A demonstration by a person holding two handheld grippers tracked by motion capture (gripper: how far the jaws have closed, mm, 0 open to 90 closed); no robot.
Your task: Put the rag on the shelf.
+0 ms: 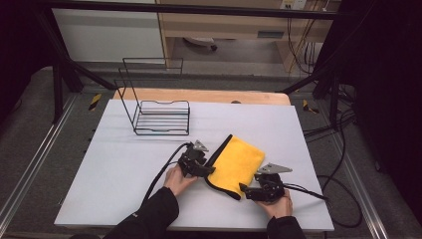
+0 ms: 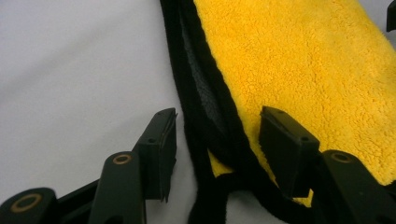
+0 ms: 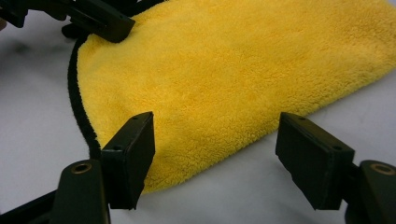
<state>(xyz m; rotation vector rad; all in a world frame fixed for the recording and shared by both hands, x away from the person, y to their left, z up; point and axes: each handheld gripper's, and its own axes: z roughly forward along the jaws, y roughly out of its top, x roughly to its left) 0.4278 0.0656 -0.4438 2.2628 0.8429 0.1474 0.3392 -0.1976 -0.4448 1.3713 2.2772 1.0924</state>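
Left gripper view: left gripper (image 2: pixel 217 140) jaws spread, straddling yellow cloth's (image 2: pixel 299 70) black hem, not pinching.

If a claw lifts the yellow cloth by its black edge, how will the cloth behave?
The yellow cloth will probably hang limp, because it is folded and lies flat on the table. It likely weighs little, being thin. Its fluffy pile should give a good grip, though the black edge may let the two layers separate.

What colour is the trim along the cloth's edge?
Black, bordering the yellow cloth; the trim shows best in the left gripper view.
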